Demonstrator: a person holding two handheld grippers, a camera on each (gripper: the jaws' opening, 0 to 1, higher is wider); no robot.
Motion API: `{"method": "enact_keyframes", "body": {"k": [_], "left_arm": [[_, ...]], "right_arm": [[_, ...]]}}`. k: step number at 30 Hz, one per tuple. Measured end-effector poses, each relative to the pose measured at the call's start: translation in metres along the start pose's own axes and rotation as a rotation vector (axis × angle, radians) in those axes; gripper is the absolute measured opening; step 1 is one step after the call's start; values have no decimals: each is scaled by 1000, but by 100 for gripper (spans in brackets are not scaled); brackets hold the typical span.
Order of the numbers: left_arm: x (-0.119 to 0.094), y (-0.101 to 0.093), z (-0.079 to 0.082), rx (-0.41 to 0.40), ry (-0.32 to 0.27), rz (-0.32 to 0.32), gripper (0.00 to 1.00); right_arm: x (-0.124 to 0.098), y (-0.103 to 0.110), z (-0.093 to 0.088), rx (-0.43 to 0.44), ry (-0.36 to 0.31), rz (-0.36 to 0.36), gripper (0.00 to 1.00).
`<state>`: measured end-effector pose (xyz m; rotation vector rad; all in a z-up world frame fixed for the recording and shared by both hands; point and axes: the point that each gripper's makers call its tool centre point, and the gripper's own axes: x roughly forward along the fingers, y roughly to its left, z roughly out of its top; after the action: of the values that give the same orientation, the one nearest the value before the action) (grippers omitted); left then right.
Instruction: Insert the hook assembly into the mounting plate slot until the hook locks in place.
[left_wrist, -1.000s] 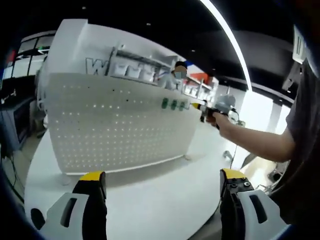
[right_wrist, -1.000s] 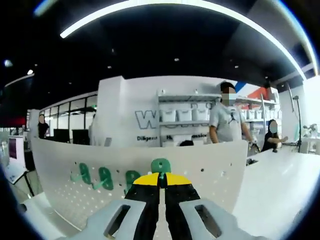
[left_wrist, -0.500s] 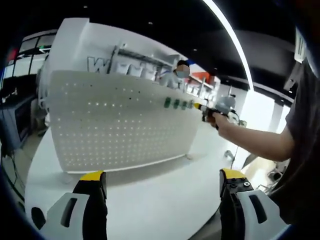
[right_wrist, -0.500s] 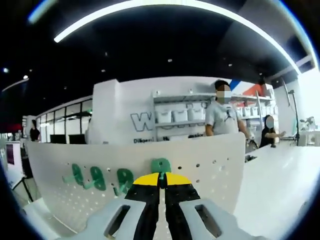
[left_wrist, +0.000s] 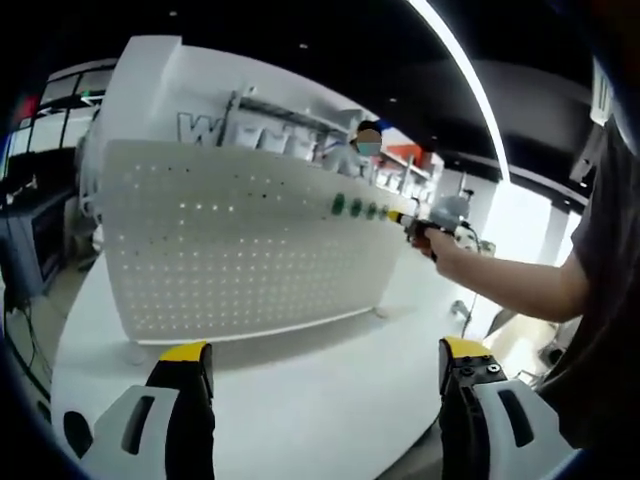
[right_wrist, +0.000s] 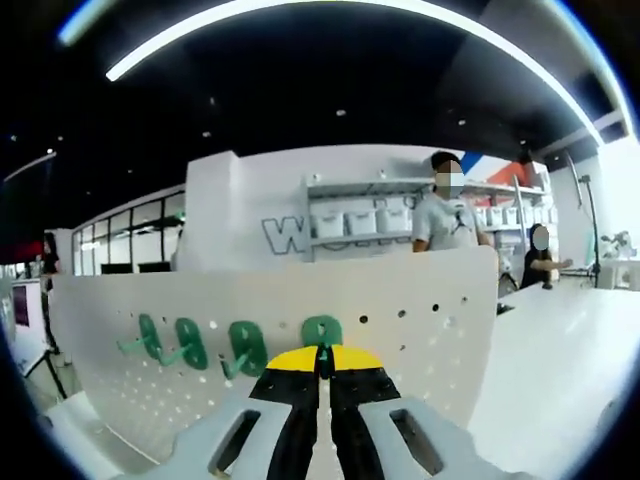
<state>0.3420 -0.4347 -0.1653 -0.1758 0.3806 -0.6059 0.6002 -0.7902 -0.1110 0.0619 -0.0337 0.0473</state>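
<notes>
A white perforated metal mounting plate stands upright on the white round tabletop, curving away toward the far right. In the left gripper view, the left hand-held gripper hangs low over the near part of the tabletop with its yellow-tipped jaws wide apart and nothing between them. At the far right end of the plate, a person's hand holds the right hand-held gripper up against the top row of holes, next to three green plastic hooks already seated there.

In the right gripper view, the right hand-held gripper has its black, yellow-tipped jaws pressed together on a green plastic hook assembly, whose rounded head touches the mounting plate near its upper edge. Three more green hooks sit in a row to its left. Behind the plate, two people stand by white shelving.
</notes>
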Motion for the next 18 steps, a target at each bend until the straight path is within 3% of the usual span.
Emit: {"method": "enact_keyframes", "body": {"k": [18], "left_arm": [[-2, -4, 2, -5, -10, -8, 95]], "right_arm": [[0, -1, 1, -28, 27, 9, 1]]}}
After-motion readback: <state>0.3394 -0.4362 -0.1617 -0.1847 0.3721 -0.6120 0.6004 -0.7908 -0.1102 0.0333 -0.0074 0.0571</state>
